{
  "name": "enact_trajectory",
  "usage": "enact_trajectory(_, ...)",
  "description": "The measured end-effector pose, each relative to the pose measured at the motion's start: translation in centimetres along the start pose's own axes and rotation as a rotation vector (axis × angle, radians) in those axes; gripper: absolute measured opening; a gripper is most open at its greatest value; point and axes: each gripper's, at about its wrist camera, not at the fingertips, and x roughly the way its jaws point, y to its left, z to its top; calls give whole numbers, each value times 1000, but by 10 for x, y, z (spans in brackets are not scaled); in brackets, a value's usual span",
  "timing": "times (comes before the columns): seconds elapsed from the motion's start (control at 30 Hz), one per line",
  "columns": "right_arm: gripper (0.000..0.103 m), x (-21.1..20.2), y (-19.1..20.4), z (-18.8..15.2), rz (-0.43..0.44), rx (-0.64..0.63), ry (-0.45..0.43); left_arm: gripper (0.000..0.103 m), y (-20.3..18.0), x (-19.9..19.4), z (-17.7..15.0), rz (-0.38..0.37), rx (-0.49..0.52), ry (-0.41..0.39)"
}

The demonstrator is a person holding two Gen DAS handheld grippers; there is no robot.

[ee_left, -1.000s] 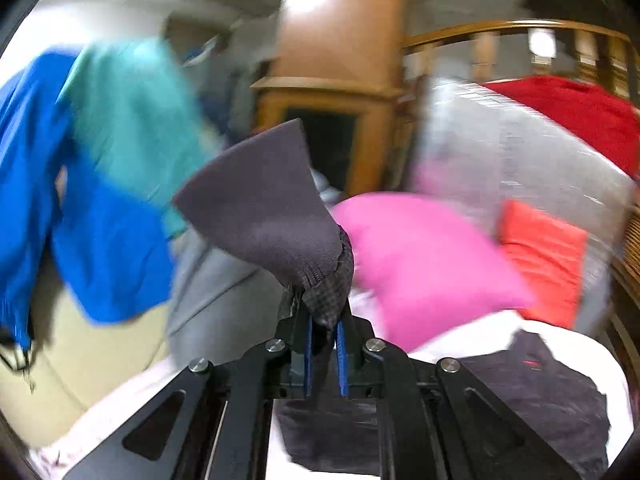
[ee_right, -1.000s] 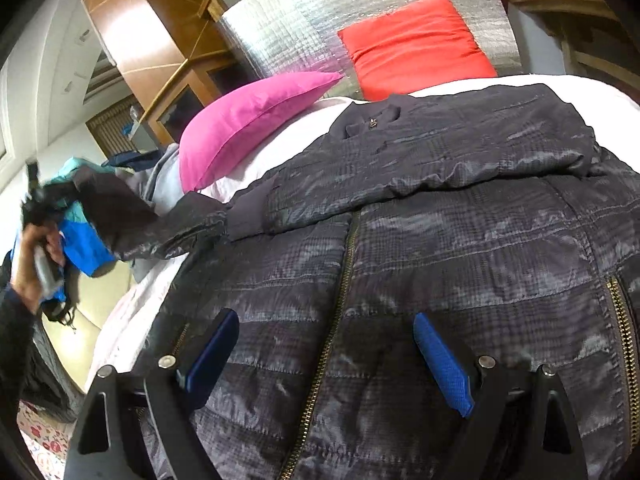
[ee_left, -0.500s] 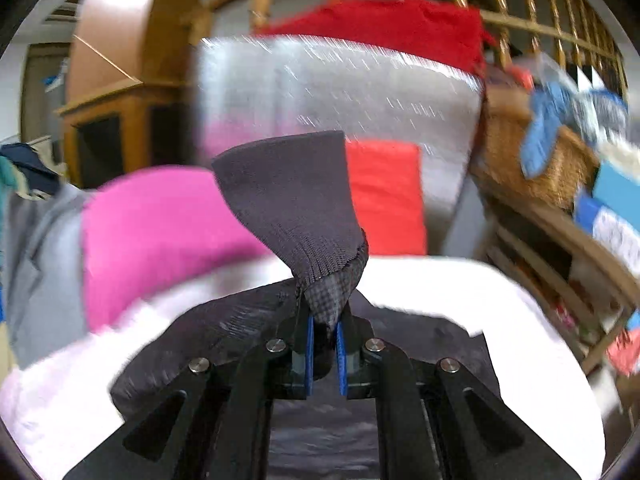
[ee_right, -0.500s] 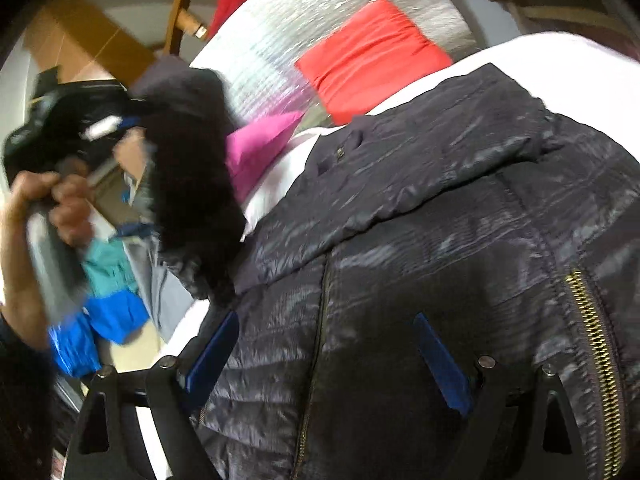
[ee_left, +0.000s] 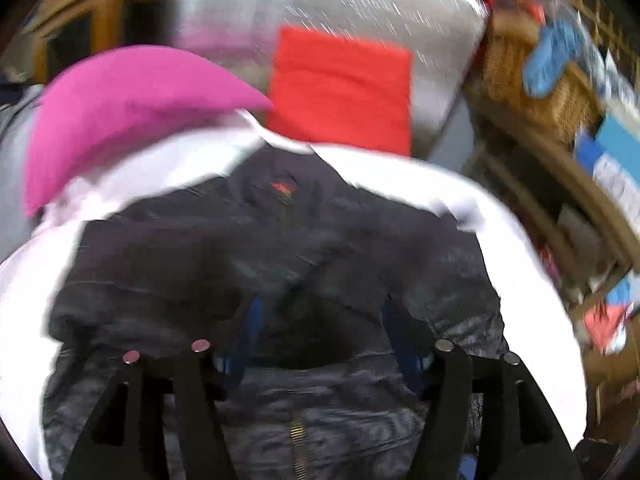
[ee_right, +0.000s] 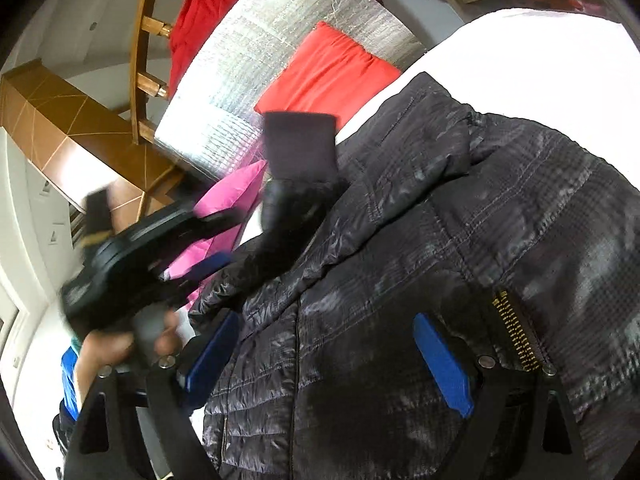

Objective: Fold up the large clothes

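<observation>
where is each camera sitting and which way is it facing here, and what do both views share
Left wrist: on the left gripper, aimed down over the dark jacket toward the pink pillow and red pillow; its opening fingers show, nothing between them.
Right wrist: on the right gripper, low over the jacket's front, tilted toward the headboard; its open fingers, the left gripper and a hand show.
Shared: jacket, both pillows, silver panel, white bed.

I see heavy motion blur across the left wrist view, white bedsheet [ee_left: 516,280] blown out. Right view sharper, left gripper [ee_right: 208,240] smeared; fisheye bending, black vignette corners.
</observation>
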Motion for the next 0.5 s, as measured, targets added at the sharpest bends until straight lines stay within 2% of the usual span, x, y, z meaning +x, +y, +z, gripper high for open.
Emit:
enact_trajectory(0.1, 91, -3, 1, 0, 4, -16, -2, 75, 44, -31, -11, 58, -95, -102)
enact_trajectory(0.27, 91, 2, -5, 12, 71, 90, 52, 75, 119, -43, -42, 166, -271, -114)
enact_trajectory(0.37, 91, 13, -4, 33, 68, 123, 68, 75, 155, -42, -73, 158, -398, -133)
enact_trajectory(0.5, 91, 47, -4, 69, 77, 218, 110, 75, 174, -33, -101, 139, -486, -127)
